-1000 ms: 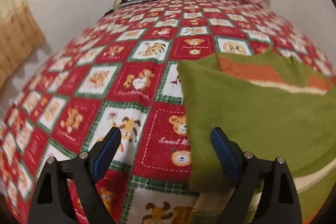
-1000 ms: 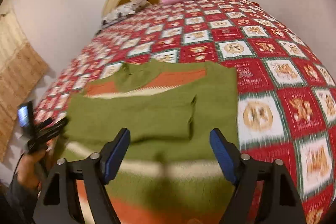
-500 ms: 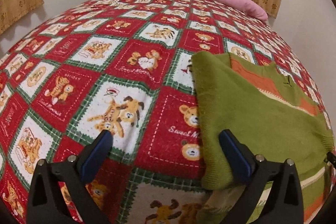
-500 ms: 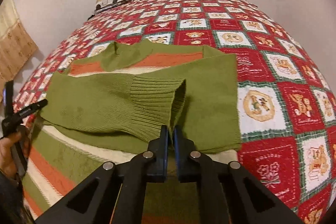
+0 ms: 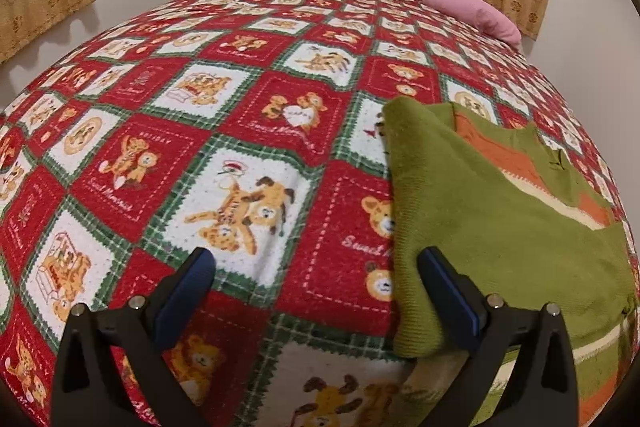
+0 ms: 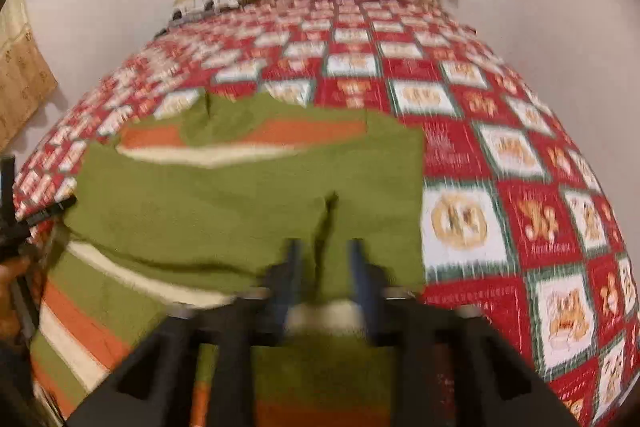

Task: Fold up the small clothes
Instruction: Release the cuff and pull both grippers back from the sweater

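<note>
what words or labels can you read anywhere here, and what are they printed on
"Sweet M…" on a red bear square of the patchwork bedspread; the green knitted sweater covers the rest.
Cursive lines on other red squares: too small and curved to read surely.
Right wrist view: all bedspread writing blurred.
Sweater: no label visible.

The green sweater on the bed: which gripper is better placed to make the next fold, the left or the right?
Probably the left gripper. Its jaws stand wide open astride the folded side edge of the green sweater. The right gripper, whose jaws have just been opening, sits over the sleeve cuff, gripping nothing.
</note>
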The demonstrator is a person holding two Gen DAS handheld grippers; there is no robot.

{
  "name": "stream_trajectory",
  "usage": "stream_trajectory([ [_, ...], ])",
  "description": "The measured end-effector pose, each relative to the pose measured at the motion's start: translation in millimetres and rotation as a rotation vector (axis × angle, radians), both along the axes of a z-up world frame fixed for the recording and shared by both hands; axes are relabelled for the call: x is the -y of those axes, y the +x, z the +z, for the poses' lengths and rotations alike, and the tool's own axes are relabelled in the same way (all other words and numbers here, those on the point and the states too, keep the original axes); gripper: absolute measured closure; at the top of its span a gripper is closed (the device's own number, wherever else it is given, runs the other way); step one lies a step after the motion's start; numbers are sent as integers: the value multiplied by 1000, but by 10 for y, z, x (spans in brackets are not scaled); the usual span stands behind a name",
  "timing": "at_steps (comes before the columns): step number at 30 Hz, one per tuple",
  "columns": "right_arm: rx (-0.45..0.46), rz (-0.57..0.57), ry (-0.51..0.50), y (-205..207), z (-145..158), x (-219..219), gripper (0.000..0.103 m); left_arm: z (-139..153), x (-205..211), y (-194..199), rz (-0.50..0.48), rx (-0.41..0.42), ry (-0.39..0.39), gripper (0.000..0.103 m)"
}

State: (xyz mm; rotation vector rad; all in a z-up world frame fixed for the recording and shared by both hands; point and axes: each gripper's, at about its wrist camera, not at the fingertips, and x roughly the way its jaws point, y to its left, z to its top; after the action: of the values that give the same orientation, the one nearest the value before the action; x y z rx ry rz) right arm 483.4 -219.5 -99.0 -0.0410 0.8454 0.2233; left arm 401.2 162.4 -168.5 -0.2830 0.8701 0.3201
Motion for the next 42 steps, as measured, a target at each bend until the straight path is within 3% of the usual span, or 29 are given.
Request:
stream_trajectory([
  [5, 25, 110, -1, 98, 125, -413, 56, -21, 3, 0, 14, -17, 17, 0],
  [8, -49, 161, 30, 215, -81, -613, 56, -23, -13, -14, 28, -20, 26, 0],
  [11, -135, 177, -9, 230, -403, -784, 56, -18, -32, -37, 42, -16, 24, 0],
  [13, -52, 182, -64, 115, -440, -865, 56, 4, -42, -67, 52, -1, 25, 0],
  [19, -3, 160, -74, 42, -489, -859, 55, 291, -184, -280, 96, 127, -21, 0],
  [26, 4, 161, -81, 48, -485, -869, 55, 442, 252, 17, -43, 94, 94, 0],
  [30, 49, 100, -9, -33, -276, -671, 53, 249, 395, 297, -70, -25, 259, 0],
  [32, 81, 88, 50, -110, -142, -556, 47, 125, 310, 333, -46, -76, 303, 0],
  [34, 100, 96, 71, -182, -55, -527, 45, 85, 95, 263, -4, -56, 214, 0],
  [36, 110, 115, 73, -239, -8, -546, 44, 53, -24, 226, 27, -67, 175, 0],
  [38, 86, 144, 76, -238, -41, -612, 43, 25, -133, 187, 97, -91, 205, 0],
  [42, 28, 141, 39, -121, -251, -710, 43, 47, -156, 127, 62, -40, 130, 0],
])
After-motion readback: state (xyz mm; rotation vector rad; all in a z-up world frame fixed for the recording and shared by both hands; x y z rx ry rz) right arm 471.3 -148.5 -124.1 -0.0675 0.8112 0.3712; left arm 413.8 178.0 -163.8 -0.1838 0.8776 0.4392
